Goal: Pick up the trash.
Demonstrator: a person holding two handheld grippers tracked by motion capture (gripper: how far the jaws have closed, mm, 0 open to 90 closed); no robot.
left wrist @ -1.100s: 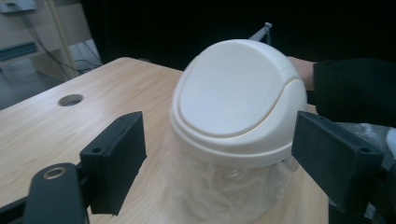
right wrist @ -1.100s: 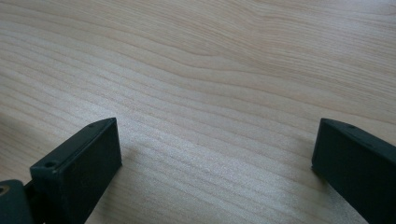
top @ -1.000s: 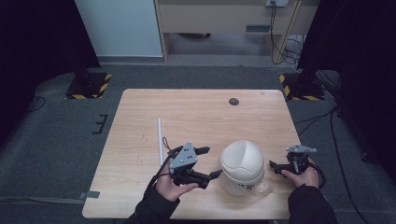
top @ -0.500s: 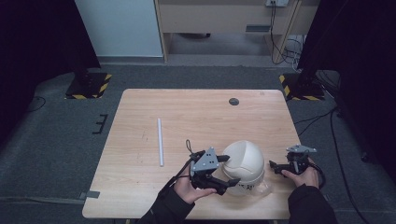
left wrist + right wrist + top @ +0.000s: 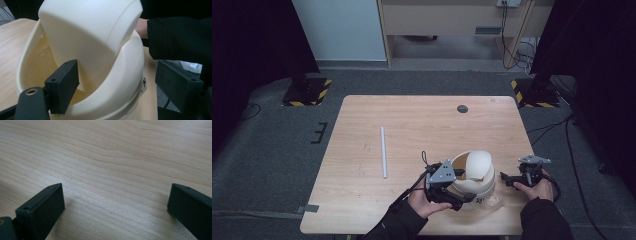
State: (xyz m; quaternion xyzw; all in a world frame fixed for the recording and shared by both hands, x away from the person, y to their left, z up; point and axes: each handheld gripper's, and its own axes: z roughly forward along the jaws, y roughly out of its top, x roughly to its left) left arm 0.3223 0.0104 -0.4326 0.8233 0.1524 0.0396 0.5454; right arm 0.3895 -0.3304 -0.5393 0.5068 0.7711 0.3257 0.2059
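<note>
Wooden table (image 5: 412,125) on grey carpet (image 5: 272,145).

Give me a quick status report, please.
Left gripper open, straddling white swing-lid bin rim. Right gripper open over bare table. Nothing obstructing.

Right gripper (image 5: 113,207) fingers (image 5: 41,212) spread wide, low over bare wooden table (image 5: 112,157), nothing between them

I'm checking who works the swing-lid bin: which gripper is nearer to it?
Left. The left gripper is at the cream swing-lid bin, its open jaws straddling the bin's rim; the right gripper sits apart, beside the bin over bare table.
</note>
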